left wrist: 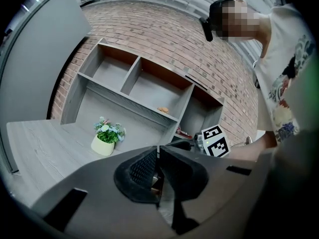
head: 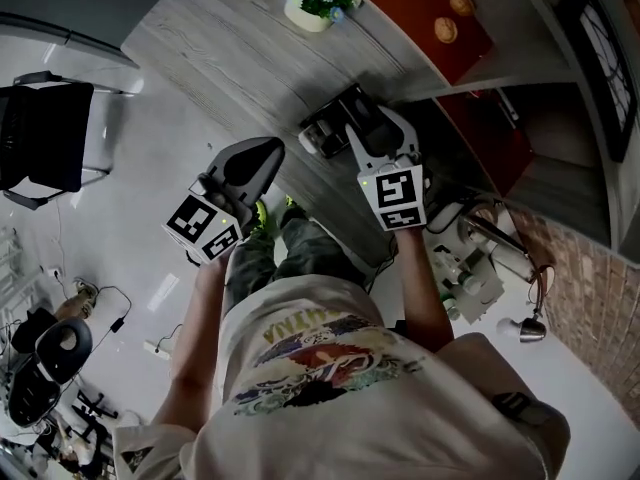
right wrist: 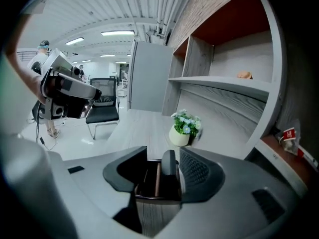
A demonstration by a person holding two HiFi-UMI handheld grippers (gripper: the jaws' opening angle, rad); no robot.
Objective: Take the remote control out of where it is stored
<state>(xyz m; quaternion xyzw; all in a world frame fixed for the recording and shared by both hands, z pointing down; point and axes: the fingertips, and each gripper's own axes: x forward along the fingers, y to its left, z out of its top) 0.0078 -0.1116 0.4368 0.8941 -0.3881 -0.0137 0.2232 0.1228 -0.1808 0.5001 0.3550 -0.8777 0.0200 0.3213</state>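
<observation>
In the head view the person stands at a grey wood-grain desk (head: 220,38) with a gripper in each hand. The left gripper (head: 268,150) hangs near the desk's front edge, its black jaws forming one closed wedge. The right gripper (head: 360,113) reaches over a small dark open-topped storage box (head: 320,136) that sits on the desk close to that edge. Farther along the desk stands a pale round pot of blue and white flowers (head: 312,0). Beside it rises a grey shelf unit with red-orange back panels (head: 415,3), with two small tan round things (head: 452,18) on one shelf. A black office chair (head: 45,133) stands well apart on the white floor (head: 150,178). In the left gripper view the jaws meet tip against tip, with only a thin seam between them. Beyond them are the flower pot, the shelf unit against a red brick wall (left wrist: 164,39), and the right gripper's black-and-white marker cube (left wrist: 215,141). In the right gripper view the jaws stand well apart above the storage box, whose brown inner walls show between them. A slim black remote control (right wrist: 169,164) with a rounded top, as far as the dim box lets me tell, stands on end inside the box. It is just beside the ribbed pad (right wrist: 196,169) of the jaw at the picture's right, with a thin pale gap between the two. The other jaw is well clear of it.
</observation>
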